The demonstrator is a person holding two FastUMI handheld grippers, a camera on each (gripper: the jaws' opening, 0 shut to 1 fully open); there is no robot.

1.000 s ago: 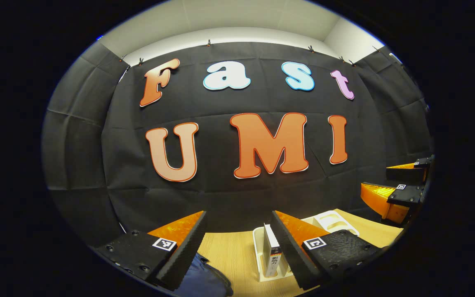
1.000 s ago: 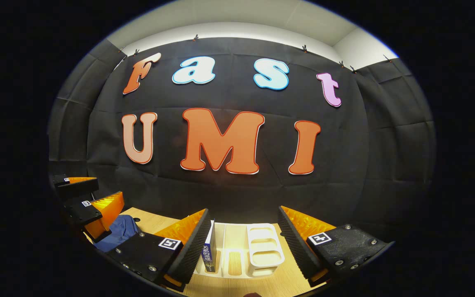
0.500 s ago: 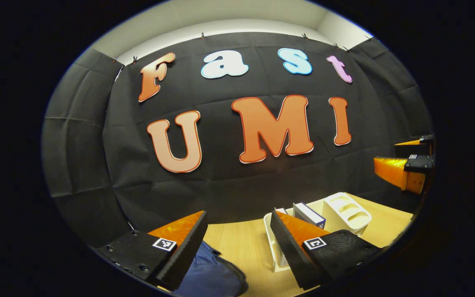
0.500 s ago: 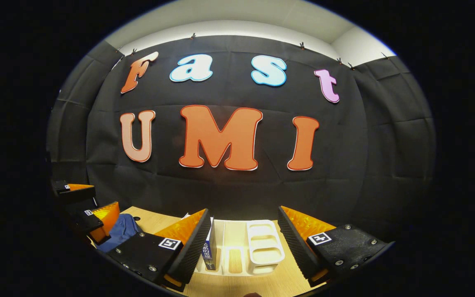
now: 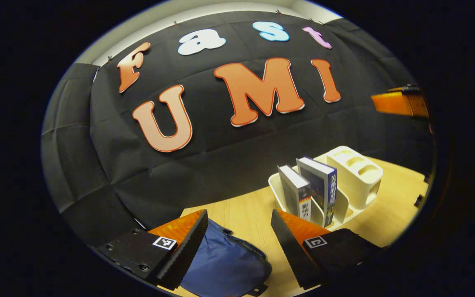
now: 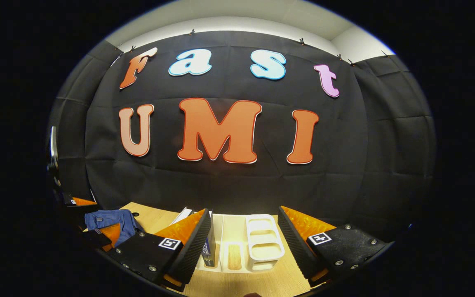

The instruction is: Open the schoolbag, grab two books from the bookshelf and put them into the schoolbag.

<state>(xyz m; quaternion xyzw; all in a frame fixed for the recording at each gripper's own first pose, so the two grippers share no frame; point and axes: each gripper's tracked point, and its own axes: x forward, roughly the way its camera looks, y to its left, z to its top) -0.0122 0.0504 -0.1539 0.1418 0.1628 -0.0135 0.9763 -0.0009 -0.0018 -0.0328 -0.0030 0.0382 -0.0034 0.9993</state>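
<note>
So in the last second the left gripper (image 5: 237,243) has tipped down and swung toward the blue schoolbag (image 5: 225,264), which now sits right between its fingers at the bottom of the left gripper view; before, you could barely see a corner of it. Looks to me like it's lining up to open the bag, which isn't done yet as far as I can tell. The jaws are spread wide and I can't see them touching the fabric, so it's holding nothing.

A bit further back on the bench (image 5: 241,210), the white bookshelf (image 5: 357,177) has both books upright: the grey book (image 5: 295,192) and the dark blue book (image 5: 322,185) side by side.

The right gripper (image 6: 243,243) has hardly budged, spread wide and empty over the bookshelf (image 6: 264,243), with the dark blue book (image 6: 209,249) just beside its left finger.
</note>
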